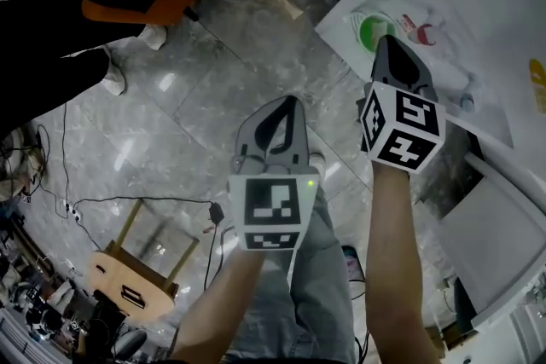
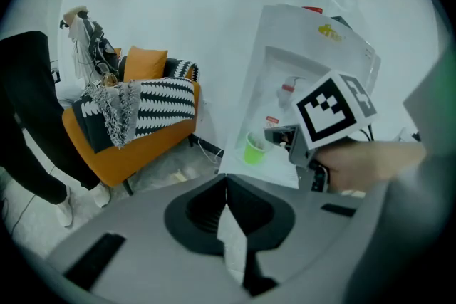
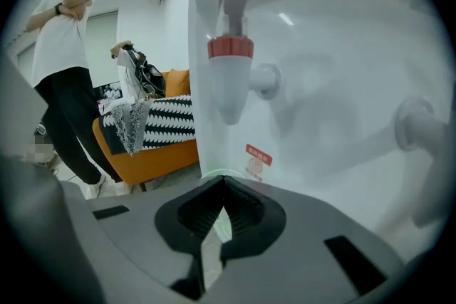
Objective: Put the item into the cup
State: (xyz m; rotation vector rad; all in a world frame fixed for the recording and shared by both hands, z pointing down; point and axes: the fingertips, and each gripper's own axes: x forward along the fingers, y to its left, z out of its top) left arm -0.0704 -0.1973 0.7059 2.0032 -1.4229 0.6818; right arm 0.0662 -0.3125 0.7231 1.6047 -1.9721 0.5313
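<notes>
A green cup (image 1: 371, 31) stands in the recess of a white water dispenser (image 1: 486, 21) under a red-collared tap (image 3: 230, 71). My right gripper (image 1: 388, 40) is shut and hovers just over the cup; in the right gripper view its tips (image 3: 224, 179) meet above the faint green cup rim (image 3: 206, 172). My left gripper (image 1: 292, 101) hangs over the floor, left of the dispenser, shut with nothing seen between its jaws. The left gripper view shows its own tips (image 2: 226, 179), the cup (image 2: 254, 149) and the right gripper (image 2: 283, 134) beside it. No separate item is visible.
An orange sofa (image 2: 135, 146) with a black-and-white throw (image 2: 153, 100) stands against the wall. A person in black (image 1: 43, 55) stands at the left, another in a white shirt (image 3: 60, 18). A wooden stool (image 1: 128, 273) and cables (image 1: 102, 200) lie on the marble floor.
</notes>
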